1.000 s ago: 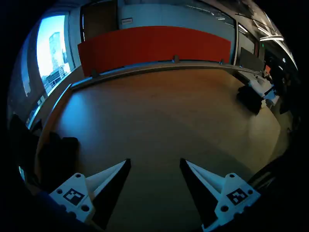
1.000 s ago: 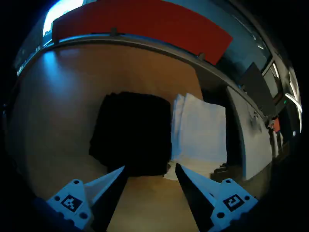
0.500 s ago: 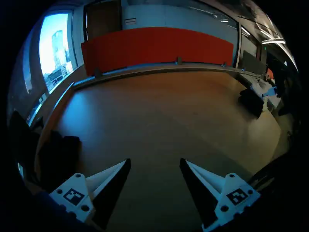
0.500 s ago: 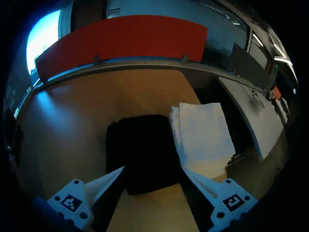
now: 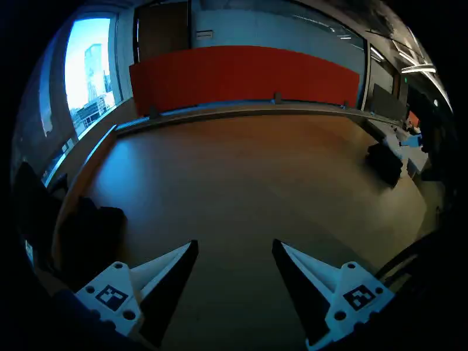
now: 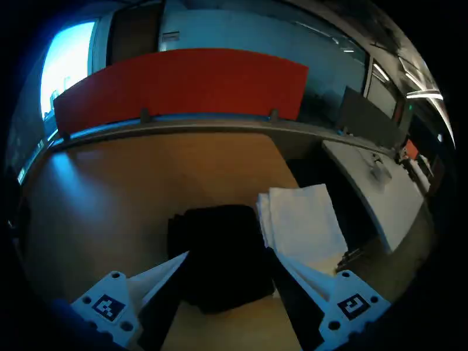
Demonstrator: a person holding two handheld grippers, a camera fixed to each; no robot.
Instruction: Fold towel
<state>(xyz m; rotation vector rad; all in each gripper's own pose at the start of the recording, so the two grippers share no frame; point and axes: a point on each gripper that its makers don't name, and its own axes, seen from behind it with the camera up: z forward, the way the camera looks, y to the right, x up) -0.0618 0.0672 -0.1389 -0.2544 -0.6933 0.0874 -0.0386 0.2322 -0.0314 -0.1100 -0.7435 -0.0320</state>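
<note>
While both grippers hang over the big wooden table [image 5: 234, 152], neither one holds anything. Seen in the left gripper view, the left gripper [image 5: 234, 243] has its two white fingers [image 5: 167, 266] spread wide apart, with bare brown wood between the tips. Seen in the right gripper view, the right gripper [image 6: 228, 253] has its fingers spread wide too, and they pinch nothing. A black towel [image 6: 222, 257] lies folded flat on the table, and the tips of the right gripper are above its near part. I cannot tell if they touch it. Just beside the black towel, on its right, sits a neat pile of white towels [image 6: 304, 225]. This pile is at the right edge of the table, and the two piles look like they touch along one side. A long red board [image 6: 181, 82] stands up along the far edge of the table. In the left gripper view a bright window [image 5: 90, 70] glows past the far left corner. A small dark heap [image 5: 383, 164] sits by the right edge, too far off to tell what it is. Past the right edge stands a pale grey desk [image 6: 374, 193].
</note>
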